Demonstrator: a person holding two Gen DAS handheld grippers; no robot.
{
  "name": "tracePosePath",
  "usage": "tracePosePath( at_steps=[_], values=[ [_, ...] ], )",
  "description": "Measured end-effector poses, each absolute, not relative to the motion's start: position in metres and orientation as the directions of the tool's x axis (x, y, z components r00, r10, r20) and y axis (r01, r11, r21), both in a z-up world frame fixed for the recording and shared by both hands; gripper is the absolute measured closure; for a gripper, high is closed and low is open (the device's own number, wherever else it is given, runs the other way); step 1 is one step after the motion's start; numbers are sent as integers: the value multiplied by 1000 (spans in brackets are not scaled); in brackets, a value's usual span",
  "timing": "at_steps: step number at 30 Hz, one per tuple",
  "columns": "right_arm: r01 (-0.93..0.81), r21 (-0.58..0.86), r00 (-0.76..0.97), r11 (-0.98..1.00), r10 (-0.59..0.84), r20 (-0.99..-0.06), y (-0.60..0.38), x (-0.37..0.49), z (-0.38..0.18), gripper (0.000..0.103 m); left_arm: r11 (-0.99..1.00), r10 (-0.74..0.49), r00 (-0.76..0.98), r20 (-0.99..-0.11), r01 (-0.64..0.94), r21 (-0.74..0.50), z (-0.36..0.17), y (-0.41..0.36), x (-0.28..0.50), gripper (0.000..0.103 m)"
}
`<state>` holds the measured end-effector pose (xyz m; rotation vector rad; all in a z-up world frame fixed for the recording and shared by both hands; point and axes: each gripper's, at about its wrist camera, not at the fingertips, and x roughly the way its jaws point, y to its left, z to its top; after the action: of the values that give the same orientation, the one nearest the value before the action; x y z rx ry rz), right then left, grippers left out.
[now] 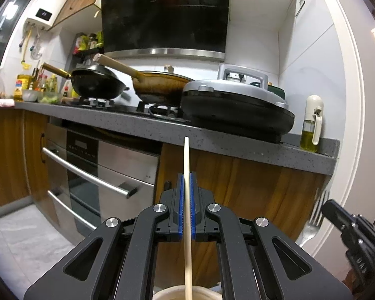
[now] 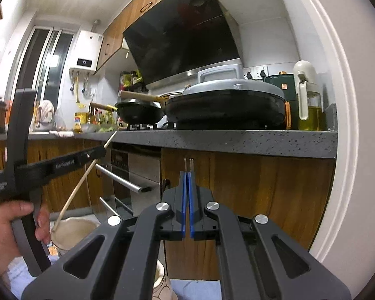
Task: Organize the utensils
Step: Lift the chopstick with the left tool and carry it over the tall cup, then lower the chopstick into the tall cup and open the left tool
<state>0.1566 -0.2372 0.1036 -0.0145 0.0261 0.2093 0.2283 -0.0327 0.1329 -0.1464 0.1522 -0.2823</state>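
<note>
The left gripper (image 1: 186,192) had its blue fingers (image 1: 180,200) clamped on a single pale chopstick (image 1: 186,165); the stick's lower end dropped toward a beige cup (image 2: 73,230), whose inside was cut off. The right gripper (image 2: 188,200) had its fingers pressed together on a fork (image 1: 312,225), only the tine tips poking out in its own view. Behind both, the grey surface (image 1: 212,140) carried two woks, a lidded pan and an oil bottle (image 1: 311,125) at its right edge.

Right gripper (image 2: 188,175) clamps a fork (image 2: 188,164); left gripper (image 2: 97,153) grips a chopstick (image 2: 82,180).
</note>
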Motion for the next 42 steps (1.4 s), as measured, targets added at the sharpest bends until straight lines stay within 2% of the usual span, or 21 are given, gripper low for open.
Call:
tracePosePath(
  at_steps=[8,16,17,19,23,25,29,31,38,40,42],
  values=[
    [-210,-36,977,977,208,-43,-232,156,97,102,952,-284,946,-153,259,-164,122,-29,222,98],
    [-258,-75,963,963,250,-103,-221,169,86,102,950,-278,947,-160,246,-194,109,-16,202,98],
    [-265,-82,960,961,255,-118,-219,171,84,101,950,-276,947,-162,243,-196,108,-15,200,97],
    [-274,-84,955,958,261,-138,-216,175,80,101,952,-272,947,-172,237,-196,105,-13,199,86],
    [-286,-75,949,955,271,-163,-215,181,75,101,958,-252,949,-191,216,-189,99,-10,198,84],
    [-287,-71,947,955,272,-173,-215,183,74,101,964,-233,952,-200,198,-178,98,-10,198,75],
    [-287,-82,943,954,267,-199,-212,188,69,101,971,-218,950,-224,188,-149,96,-12,196,67],
    [-290,-89,941,953,267,-208,-211,189,67,101,973,-215,947,-238,186,-139,94,-13,193,58],
    [-286,-97,940,953,259,-223,-208,190,63,101,982,-180,949,-257,160,-98,87,-12,171,46],
    [-281,-88,940,956,256,-226,-209,191,62,101,982,-183,948,-261,162,-101,84,-9,167,35],
    [-278,-71,939,958,255,-229,-212,192,61,101,981,-185,947,-261,164,-101,81,-6,163,34]
  ],
)
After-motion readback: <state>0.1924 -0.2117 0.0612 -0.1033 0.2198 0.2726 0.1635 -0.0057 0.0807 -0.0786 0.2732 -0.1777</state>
